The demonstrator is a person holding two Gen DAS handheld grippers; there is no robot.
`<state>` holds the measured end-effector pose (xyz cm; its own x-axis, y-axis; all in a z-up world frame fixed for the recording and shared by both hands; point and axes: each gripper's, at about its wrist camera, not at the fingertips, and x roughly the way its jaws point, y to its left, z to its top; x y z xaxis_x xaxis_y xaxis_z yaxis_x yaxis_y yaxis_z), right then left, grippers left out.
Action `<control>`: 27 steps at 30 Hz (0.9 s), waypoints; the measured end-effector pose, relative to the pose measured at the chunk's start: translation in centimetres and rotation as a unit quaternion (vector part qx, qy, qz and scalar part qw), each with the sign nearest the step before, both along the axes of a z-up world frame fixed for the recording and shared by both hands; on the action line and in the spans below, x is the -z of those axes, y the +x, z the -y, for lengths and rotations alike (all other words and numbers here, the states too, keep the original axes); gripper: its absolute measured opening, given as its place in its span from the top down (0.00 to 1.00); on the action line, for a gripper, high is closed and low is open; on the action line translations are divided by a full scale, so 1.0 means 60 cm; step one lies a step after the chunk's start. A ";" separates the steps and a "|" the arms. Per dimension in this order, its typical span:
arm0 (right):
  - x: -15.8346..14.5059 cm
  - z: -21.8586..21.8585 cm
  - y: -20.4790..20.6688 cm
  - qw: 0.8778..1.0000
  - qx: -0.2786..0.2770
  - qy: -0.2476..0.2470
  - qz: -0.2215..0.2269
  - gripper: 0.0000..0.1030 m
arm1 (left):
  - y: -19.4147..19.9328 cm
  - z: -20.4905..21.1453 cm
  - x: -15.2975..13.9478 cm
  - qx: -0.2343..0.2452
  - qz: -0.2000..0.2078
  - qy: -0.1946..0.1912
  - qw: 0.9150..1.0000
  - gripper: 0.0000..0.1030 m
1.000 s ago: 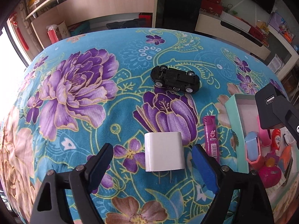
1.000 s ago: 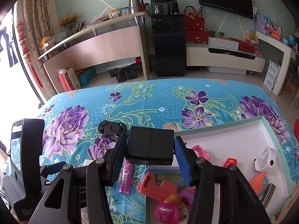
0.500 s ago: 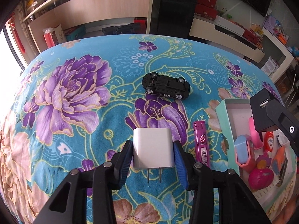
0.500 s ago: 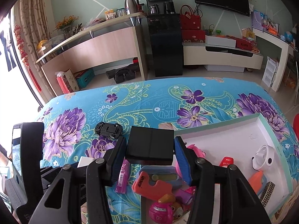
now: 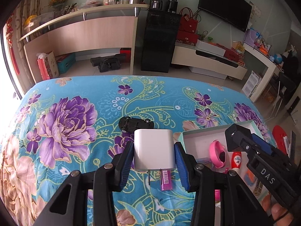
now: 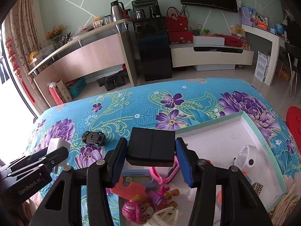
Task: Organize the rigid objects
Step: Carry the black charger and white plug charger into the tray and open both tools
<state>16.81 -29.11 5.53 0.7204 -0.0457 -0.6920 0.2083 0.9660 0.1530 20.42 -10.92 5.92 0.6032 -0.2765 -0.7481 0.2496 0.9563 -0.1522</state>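
Left wrist view: the left gripper (image 5: 153, 166) holds a white charger (image 5: 153, 149) by its two flat sides, clear of the flowered cloth (image 5: 75, 94), with one metal prong showing below its near edge. The pads catch only the near part of the smooth casing, so I judge it could pivot or slide out if the hand tilts or swings fast. A black toy car (image 5: 135, 124) lies on the cloth just beyond it, and a purple lighter (image 5: 166, 179) lies below and near; a dropped charger could knock either one. To the right, the right gripper (image 5: 250, 146) carries a black block (image 5: 237, 137) over the near-left part of the box (image 5: 216, 130). The two tools are near each other, and both heading for the box could make them collide.

Right wrist view: the right gripper (image 6: 151, 164) clamps the black block (image 6: 152, 147) between its blue pads, above the pile of toys in the box (image 6: 263, 141). A pink dog toy (image 6: 139, 210) and a pink band (image 6: 165, 175) crowd that corner, so a release here could leave the block perched unsteadily or push things over. The far right of the box is barer, with only a white band (image 6: 246, 156). The left gripper (image 6: 56, 154) shows at far left with the charger (image 6: 56, 144).
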 end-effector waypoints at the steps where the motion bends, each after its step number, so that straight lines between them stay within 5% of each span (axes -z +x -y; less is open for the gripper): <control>1: 0.003 0.012 -0.003 1.000 0.010 0.000 -0.003 0.48 | -0.003 0.012 -0.001 0.010 0.001 -0.001 1.000 0.55; 17: 0.006 0.143 -0.060 0.992 0.121 0.018 -0.010 0.48 | -0.046 0.188 0.017 0.142 0.021 0.016 0.989 0.55; 27: 0.010 0.127 -0.050 0.996 0.088 0.018 -0.018 0.48 | -0.057 0.217 0.034 0.159 0.017 0.035 0.987 0.55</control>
<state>13.79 -36.70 4.93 0.6786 -0.1437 -0.7203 0.3803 0.9077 0.1772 17.03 -23.95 3.86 0.5198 -0.4043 -0.7525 0.5421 0.8369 -0.0752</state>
